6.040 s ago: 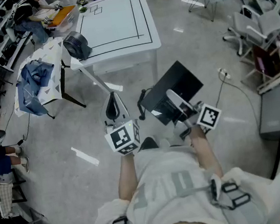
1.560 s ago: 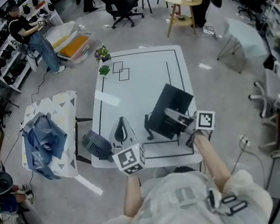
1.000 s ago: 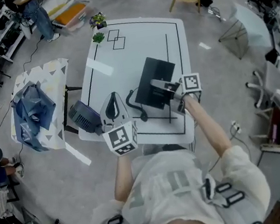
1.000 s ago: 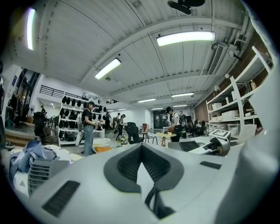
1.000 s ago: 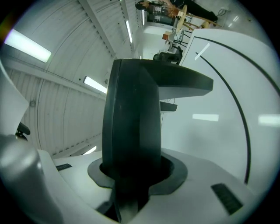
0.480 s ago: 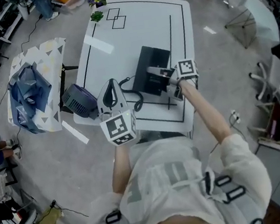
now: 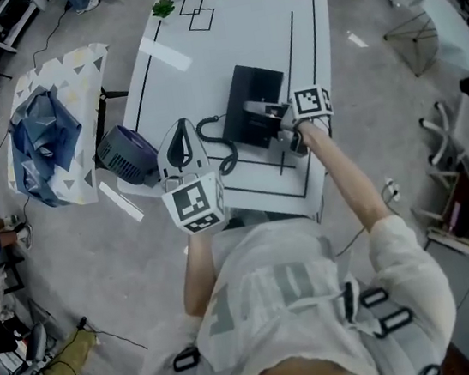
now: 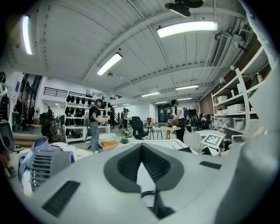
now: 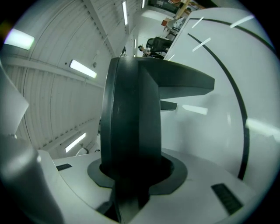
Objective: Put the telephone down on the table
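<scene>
You now stand at the white table with black line markings, where seconds ago you were still walking up to it. Your right gripper, clamped on the flat black telephone, has carried it in over the tabletop. The telephone sits between those jaws and reaches ahead of them, its black coiled cord trailing to their left; whether it touches the table I cannot tell. Likely only the set-down and release remain. Your left gripper hangs closed and empty.
</scene>
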Tool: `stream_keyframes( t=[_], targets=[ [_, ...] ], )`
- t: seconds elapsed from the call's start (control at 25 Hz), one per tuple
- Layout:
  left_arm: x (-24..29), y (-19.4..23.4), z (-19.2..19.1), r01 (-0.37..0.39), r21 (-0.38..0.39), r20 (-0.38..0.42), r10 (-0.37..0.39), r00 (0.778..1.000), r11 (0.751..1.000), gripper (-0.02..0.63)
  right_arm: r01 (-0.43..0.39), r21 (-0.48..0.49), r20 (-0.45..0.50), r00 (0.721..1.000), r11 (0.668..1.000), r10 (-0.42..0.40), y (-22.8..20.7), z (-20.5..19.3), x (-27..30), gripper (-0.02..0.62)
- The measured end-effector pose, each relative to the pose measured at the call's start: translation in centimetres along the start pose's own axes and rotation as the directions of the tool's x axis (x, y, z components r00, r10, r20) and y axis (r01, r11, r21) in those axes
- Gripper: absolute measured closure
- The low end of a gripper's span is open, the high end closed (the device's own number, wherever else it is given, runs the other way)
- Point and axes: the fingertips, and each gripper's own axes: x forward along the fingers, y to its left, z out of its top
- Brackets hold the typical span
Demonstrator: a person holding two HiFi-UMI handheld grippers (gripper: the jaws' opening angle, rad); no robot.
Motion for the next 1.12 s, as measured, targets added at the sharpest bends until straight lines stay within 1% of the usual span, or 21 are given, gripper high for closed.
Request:
stream_keyframes(
  t=[0.12,0.24,0.36,0.44,0.64,0.72,0.88,1.0,1.12],
  targets=[
    [0.2,0.2,-0.3,-0.005,0.014,-0.009,0.005,1.000,1.000,0.600,0.023,-0.034,-0.034,0.999,0.999,-0.024,-0.4,-0.1,0.0,0.443],
    [0.4,0.3,-0.6,-0.007,0.003,-0.021,0.007,1.000,1.000,0.600,0.037,-0.056,-0.045,0.998,0.998,-0.040,-0.7,-0.2,0.0,0.443],
    [0.5,0.4,-0.7,-0.007,-0.001,-0.025,0.007,1.000,1.000,0.600,0.077,-0.080,-0.058,0.995,0.994,-0.082,-1.4,-0.5,-0.2,0.444],
    [0.6,0.4,-0.8,-0.005,0.000,-0.028,0.005,1.000,1.000,0.600,0.083,-0.088,-0.059,0.994,0.993,-0.088,-1.5,-0.5,-0.2,0.443],
    [0.9,0.2,-0.9,0.004,0.003,-0.035,-0.004,0.999,1.000,0.600,0.090,-0.077,-0.056,0.994,0.993,-0.094,-1.4,-0.6,-0.3,0.443],
    [0.9,0.1,-1.0,0.008,0.005,-0.036,-0.008,0.999,1.000,0.600,0.105,-0.076,-0.058,0.992,0.992,-0.110,-1.6,-0.6,-0.4,0.443],
    [1.0,0.0,-1.0,0.014,0.027,-0.030,-0.014,0.999,1.000,0.600,0.121,-0.078,-0.041,0.991,0.990,-0.125,-1.6,-0.5,-0.4,0.442],
    [1.0,0.0,-1.0,0.017,0.029,-0.031,-0.016,0.999,0.999,0.600,0.134,-0.027,-0.021,0.991,0.991,-0.134,-1.6,-0.4,-0.2,0.408],
    [1.0,-0.1,-1.0,0.019,0.016,-0.032,-0.018,0.999,1.000,0.600,0.186,-0.009,-0.001,0.982,0.982,-0.186,-2.0,-0.2,-0.2,0.377]
  ],
)
